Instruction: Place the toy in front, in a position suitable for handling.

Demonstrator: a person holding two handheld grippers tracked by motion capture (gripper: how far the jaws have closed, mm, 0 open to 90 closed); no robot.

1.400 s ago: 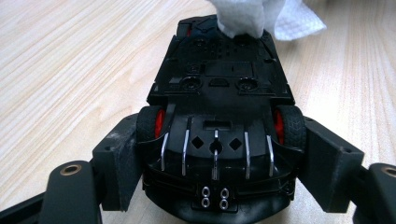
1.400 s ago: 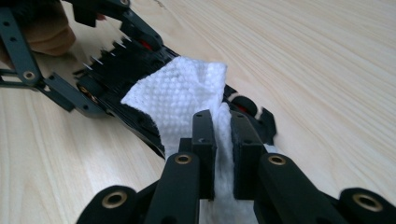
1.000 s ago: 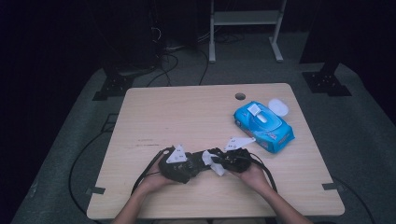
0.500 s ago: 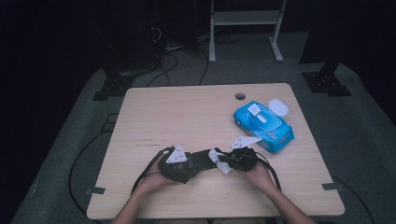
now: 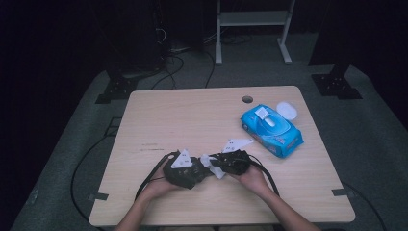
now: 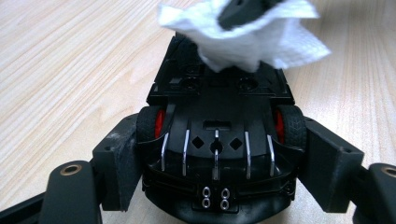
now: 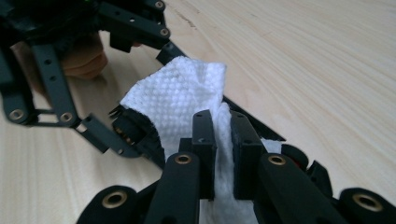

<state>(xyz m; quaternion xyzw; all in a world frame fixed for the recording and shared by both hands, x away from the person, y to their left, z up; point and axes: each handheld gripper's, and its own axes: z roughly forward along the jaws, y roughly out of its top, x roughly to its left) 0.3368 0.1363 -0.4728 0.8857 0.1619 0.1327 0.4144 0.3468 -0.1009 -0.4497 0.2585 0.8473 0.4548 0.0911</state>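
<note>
I'm looking down on a pale wood-grain table [image 5: 192, 115] in a dark room, grey carpet [image 5: 375, 144] all around it. Both hands sit at the table's six o'clock edge. My left gripper [image 5: 195, 174] has its jaws spread partway and clamped on the flanks of a black toy car [image 6: 217, 140], pads pressing against the red-hubbed wheels; the car lies on the wood between them, its nose pointing away toward twelve in the left gripper view. My right gripper [image 5: 215, 166] is pinched nearly closed on a white wipe [image 7: 187, 98], the textured sheet squeezed between the two pads and bunched up over the car's far end. From the left gripper's camera that wipe [image 6: 252, 37] billows at twelve o'clock, draped on the car's front.

Over at two o'clock on the table lies a blue wipes pack [image 5: 272, 130], its flap open, and a small white round lid [image 5: 286, 110] just beyond it. A cable hole [image 5: 247, 99] marks the tabletop near one o'clock. Cables [image 5: 86, 163] trail off the nine o'clock side onto the carpet. A white metal frame [image 5: 252, 19] stands on the floor at twelve, with dark stand bases [image 5: 337, 84] at ten and two.
</note>
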